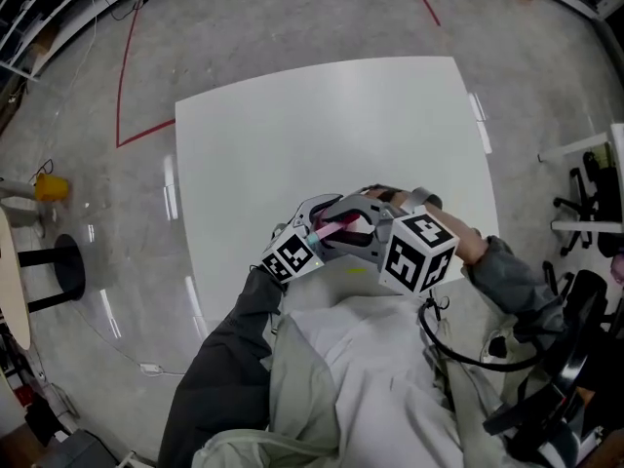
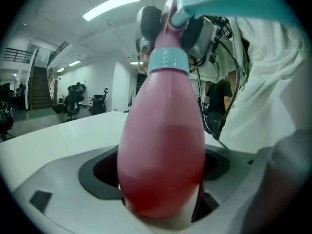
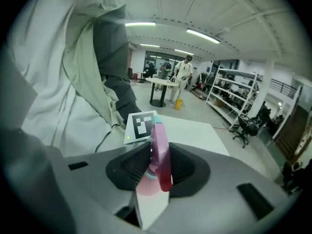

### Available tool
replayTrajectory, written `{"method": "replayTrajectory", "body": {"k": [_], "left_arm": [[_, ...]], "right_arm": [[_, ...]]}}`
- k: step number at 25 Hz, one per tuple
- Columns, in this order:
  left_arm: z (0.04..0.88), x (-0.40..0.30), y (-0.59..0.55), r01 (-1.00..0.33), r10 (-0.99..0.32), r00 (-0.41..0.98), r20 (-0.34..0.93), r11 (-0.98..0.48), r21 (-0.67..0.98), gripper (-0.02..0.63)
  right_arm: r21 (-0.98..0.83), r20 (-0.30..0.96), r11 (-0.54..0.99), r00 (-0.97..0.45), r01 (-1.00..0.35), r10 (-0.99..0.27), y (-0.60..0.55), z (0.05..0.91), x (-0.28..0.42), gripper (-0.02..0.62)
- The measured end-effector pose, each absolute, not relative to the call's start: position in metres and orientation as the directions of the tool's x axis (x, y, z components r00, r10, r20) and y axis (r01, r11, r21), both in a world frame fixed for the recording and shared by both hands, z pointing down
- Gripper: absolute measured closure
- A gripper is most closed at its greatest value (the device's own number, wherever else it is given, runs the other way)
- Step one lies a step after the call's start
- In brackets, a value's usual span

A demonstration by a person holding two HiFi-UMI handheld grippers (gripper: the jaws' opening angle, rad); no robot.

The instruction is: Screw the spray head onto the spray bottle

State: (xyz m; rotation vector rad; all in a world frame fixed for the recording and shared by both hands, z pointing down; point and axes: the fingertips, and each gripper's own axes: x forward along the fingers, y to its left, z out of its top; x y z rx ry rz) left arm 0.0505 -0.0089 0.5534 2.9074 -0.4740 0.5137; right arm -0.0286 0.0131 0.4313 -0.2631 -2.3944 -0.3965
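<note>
White table (image 1: 322, 135), glossy top with rounded corners, sits on a grey floor (image 1: 292, 18). Down on the floor there's a red tape line (image 1: 121, 76) near its far left corner, a yellow thing (image 1: 51, 188) off left, and a black chair (image 1: 585, 191) on the right.

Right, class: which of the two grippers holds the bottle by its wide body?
The left gripper: it clamps the pink bottle by its body, whereas the right gripper grips the spray head at the bottle's neck.
</note>
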Motion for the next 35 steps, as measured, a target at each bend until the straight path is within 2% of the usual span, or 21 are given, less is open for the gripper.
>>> {"method": "replayTrajectory", "body": {"k": [2, 5, 7, 10, 13, 15, 20, 22, 26, 29, 30, 31, 33, 35], "left_arm": [[0.554, 0.049, -0.012, -0.354, -0.301, 0.883, 0.36, -0.931, 0.09, 0.173], [0.554, 0.046, -0.023, -0.43, -0.374, 0.856, 0.358, -0.899, 0.089, 0.173], [0.556, 0.045, -0.028, -0.473, -0.415, 0.831, 0.371, -0.878, 0.077, 0.173], [0.557, 0.046, -0.03, -0.482, -0.422, 0.829, 0.367, -0.872, 0.086, 0.173], [0.558, 0.047, -0.025, -0.453, -0.393, 0.843, 0.366, -0.887, 0.09, 0.173], [0.559, 0.045, -0.025, -0.44, -0.381, 0.849, 0.365, -0.893, 0.091, 0.173], [0.56, 0.044, -0.023, -0.421, -0.363, 0.857, 0.365, -0.902, 0.093, 0.173], [0.559, 0.043, -0.023, -0.418, -0.36, 0.859, 0.365, -0.904, 0.093, 0.173], [0.56, 0.042, -0.022, -0.413, -0.355, 0.86, 0.366, -0.906, 0.091, 0.173], [0.56, 0.041, -0.022, -0.407, -0.349, 0.863, 0.366, -0.909, 0.093, 0.173], [0.56, 0.04, -0.022, -0.405, -0.346, 0.863, 0.368, -0.91, 0.092, 0.173], [0.56, 0.041, -0.022, -0.402, -0.344, 0.864, 0.369, -0.911, 0.091, 0.173], [0.56, 0.042, -0.021, -0.391, -0.335, 0.865, 0.373, -0.916, 0.085, 0.173], [0.56, 0.043, -0.02, -0.382, -0.326, 0.867, 0.376, -0.921, 0.083, 0.173]], "right_arm": [[0.193, 0.669, 0.969, -0.743, 0.157, -0.013, 0.007, 0.433, -0.028, 0.499], [0.037, 0.73, 0.973, -0.658, -0.229, -0.183, -0.017, 0.436, -0.024, 0.503], [-0.036, 0.74, 0.929, -0.634, -0.368, -0.223, -0.022, 0.437, -0.024, 0.503], [-0.002, 0.653, 0.955, -0.724, -0.297, -0.223, -0.021, 0.429, -0.026, 0.502], [0.013, 0.539, 0.982, -0.826, -0.187, -0.165, -0.016, 0.4, -0.023, 0.466], [0.058, 0.505, 0.99, -0.851, -0.132, -0.143, -0.018, 0.377, -0.017, 0.466], [0.281, 0.627, 0.952, -0.728, -0.12, -0.277, -0.06, 0.408, 0.017, 0.468], [0.298, 0.68, 0.954, -0.694, -0.036, -0.238, -0.049, 0.427, 0.016, 0.466], [0.267, 0.668, 0.963, -0.726, 0.028, -0.164, -0.016, 0.425, -0.001, 0.466], [0.375, 0.713, 0.915, -0.677, 0.148, -0.183, -0.007, 0.432, -0.01, 0.384], [0.435, 0.728, 0.877, -0.652, 0.203, -0.21, -0.007, 0.435, -0.01, 0.31], [0.493, 0.74, 0.83, -0.626, 0.259, -0.245, -0.008, 0.438, -0.009, 0.299], [0.584, 0.744, 0.737, -0.588, 0.34, -0.319, -0.014, 0.436, -0.007, 0.235], [0.624, 0.725, 0.699, -0.591, 0.348, -0.353, -0.024, 0.427, -0.007, 0.235]]}}
